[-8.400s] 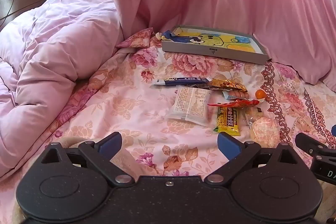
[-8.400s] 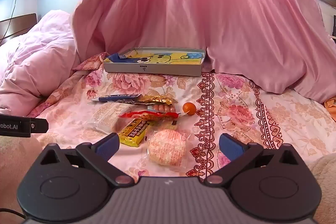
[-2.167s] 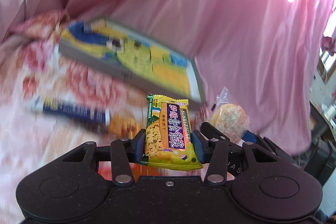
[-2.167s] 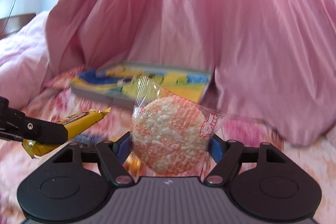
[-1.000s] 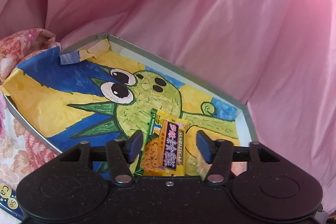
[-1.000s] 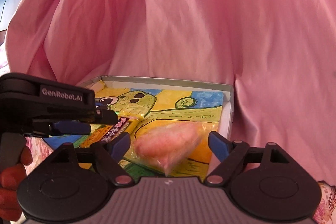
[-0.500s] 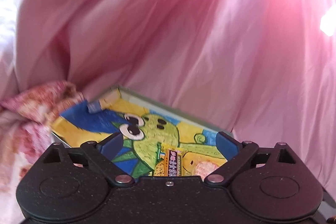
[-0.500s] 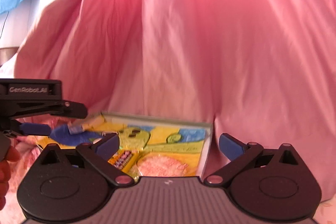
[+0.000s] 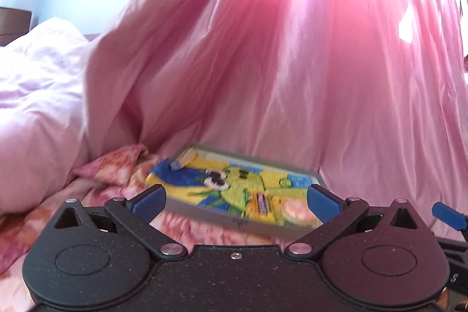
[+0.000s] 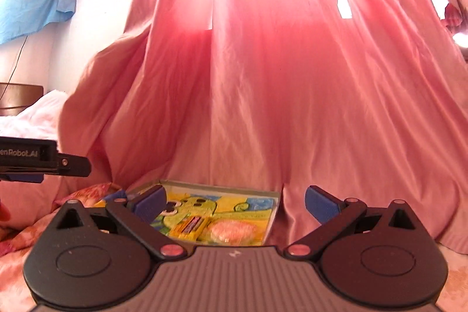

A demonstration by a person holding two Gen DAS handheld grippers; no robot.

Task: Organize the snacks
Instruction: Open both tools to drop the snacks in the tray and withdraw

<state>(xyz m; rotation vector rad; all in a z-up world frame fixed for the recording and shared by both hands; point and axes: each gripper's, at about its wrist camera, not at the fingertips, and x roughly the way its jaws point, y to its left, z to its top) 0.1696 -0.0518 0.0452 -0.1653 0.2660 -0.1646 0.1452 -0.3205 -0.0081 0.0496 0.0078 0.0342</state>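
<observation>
Now snacks point(image 10: 204, 227) in box point(image 10: 272, 212), beyond fingers point(image 10: 149, 202)

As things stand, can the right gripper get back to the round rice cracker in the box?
Probably yes. The right gripper is open and empty, and the rice cracker lies uncovered in the shallow box just ahead, beside the yellow bar; nothing lies between them.

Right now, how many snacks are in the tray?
2. Yellow wrapped snack bar lies mid-tray; round pink rice cracker in clear wrap just right of it. The near part of the grey painted tray is hidden.
</observation>
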